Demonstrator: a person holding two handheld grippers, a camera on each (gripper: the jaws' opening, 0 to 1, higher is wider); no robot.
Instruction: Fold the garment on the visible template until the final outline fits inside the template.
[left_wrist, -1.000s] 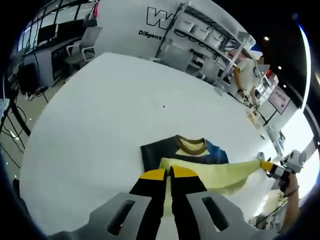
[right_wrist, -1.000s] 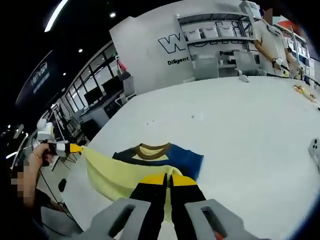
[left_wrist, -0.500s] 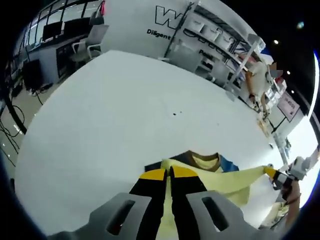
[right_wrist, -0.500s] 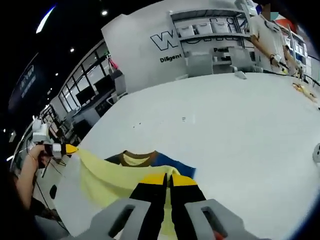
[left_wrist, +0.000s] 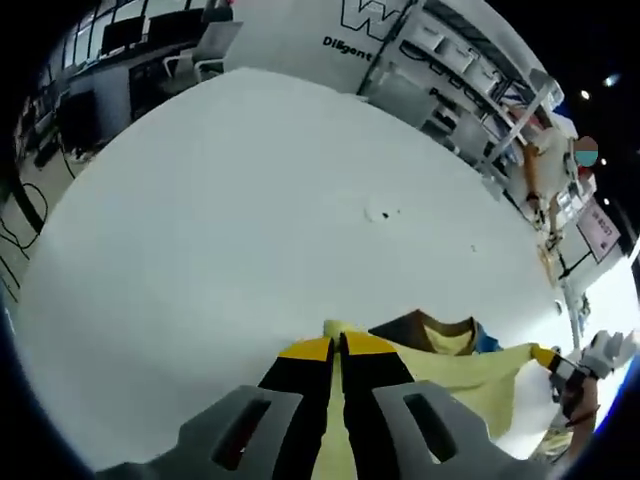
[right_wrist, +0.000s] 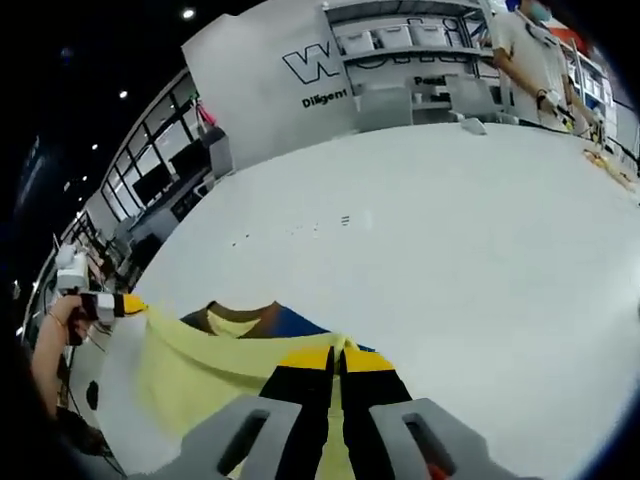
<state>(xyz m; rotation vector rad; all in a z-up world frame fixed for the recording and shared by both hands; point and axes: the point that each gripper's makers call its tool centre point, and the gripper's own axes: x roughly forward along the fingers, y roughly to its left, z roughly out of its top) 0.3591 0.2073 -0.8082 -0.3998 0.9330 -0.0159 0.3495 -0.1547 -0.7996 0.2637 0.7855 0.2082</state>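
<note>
A pale yellow T-shirt with a brown collar and dark blue sleeves (left_wrist: 455, 355) lies on the white table (left_wrist: 250, 200). My left gripper (left_wrist: 338, 346) is shut on one corner of its hem. My right gripper (right_wrist: 337, 354) is shut on the opposite hem corner, and it also shows far right in the left gripper view (left_wrist: 545, 357). The left gripper appears at the left edge of the right gripper view (right_wrist: 118, 303). The hem is stretched taut between the two, lifted over the shirt (right_wrist: 215, 355) toward the collar (right_wrist: 236, 317). No template outline can be made out.
The white table (right_wrist: 480, 230) stretches far ahead. Small dark marks (left_wrist: 380, 212) dot its middle. Shelving (right_wrist: 420, 60) and a wall with lettering stand behind it. A person (right_wrist: 535, 60) stands at the far right end. Desks with chairs (left_wrist: 190, 50) line the far left.
Both grippers have carried the yellow hem forward over the shirt, so less of the blue sleeves shows. Both stay shut on the hem.
</note>
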